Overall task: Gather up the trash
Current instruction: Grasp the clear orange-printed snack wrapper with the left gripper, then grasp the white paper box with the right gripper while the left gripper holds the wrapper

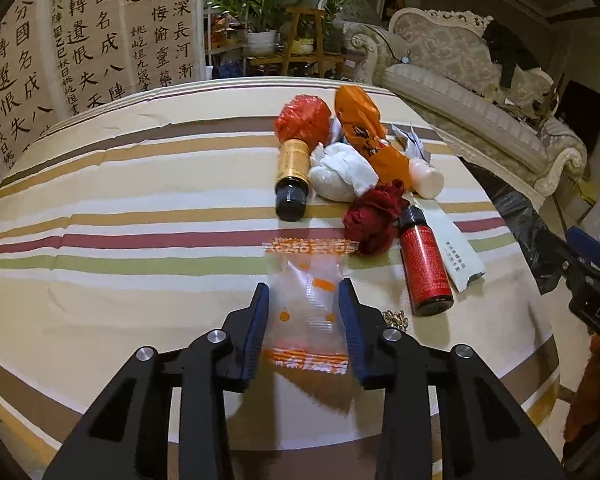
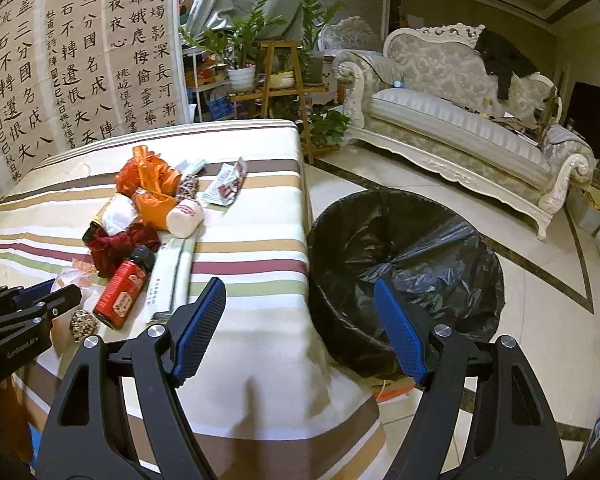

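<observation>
The left gripper (image 1: 304,312) pinches a clear orange-printed plastic wrapper (image 1: 306,300) above the striped counter (image 1: 140,240), while the right gripper (image 2: 300,328) gapes wide over its edge beside the black-lined bin (image 2: 404,248).

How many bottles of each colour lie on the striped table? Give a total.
Gold bottle: 1
Red bottle: 1
White bottle: 1
Total: 3
</observation>
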A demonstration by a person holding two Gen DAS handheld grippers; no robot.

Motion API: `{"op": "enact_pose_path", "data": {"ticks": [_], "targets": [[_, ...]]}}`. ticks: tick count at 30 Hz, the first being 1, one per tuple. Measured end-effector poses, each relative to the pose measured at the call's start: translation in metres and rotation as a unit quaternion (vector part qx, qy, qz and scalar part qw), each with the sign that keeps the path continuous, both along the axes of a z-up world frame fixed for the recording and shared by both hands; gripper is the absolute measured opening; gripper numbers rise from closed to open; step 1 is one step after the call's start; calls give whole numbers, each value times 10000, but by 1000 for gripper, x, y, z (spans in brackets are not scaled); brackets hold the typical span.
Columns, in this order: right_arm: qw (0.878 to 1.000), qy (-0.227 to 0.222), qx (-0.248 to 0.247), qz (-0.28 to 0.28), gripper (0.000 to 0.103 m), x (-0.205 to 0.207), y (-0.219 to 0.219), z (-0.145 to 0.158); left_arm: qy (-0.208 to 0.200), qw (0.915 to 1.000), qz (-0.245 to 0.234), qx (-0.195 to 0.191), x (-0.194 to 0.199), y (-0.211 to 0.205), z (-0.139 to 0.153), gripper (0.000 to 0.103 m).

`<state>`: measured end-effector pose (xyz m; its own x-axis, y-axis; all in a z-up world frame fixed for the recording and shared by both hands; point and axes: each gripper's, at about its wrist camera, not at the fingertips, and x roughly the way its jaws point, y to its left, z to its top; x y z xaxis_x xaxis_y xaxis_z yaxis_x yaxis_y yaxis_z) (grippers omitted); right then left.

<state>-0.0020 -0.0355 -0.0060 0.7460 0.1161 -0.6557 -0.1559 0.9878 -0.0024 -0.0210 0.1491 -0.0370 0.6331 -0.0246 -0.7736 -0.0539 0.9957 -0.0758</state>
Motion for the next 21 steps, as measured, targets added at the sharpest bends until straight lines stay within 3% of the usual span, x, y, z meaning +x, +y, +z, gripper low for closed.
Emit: {"op": "enact_pose_path", "data": {"ticks": [8, 13, 21], "targets": [[9991, -47, 27, 420, 74, -7, 32, 5, -233, 9993, 277, 111, -15, 15, 13, 35], [9978, 129, 43, 652, 56, 0, 46, -1, -234, 9985, 491, 110, -18, 31, 13, 35], [9954, 401, -71, 866, 53, 18, 70, -10, -237, 9977, 625, 131, -15, 40, 11, 35]]}}
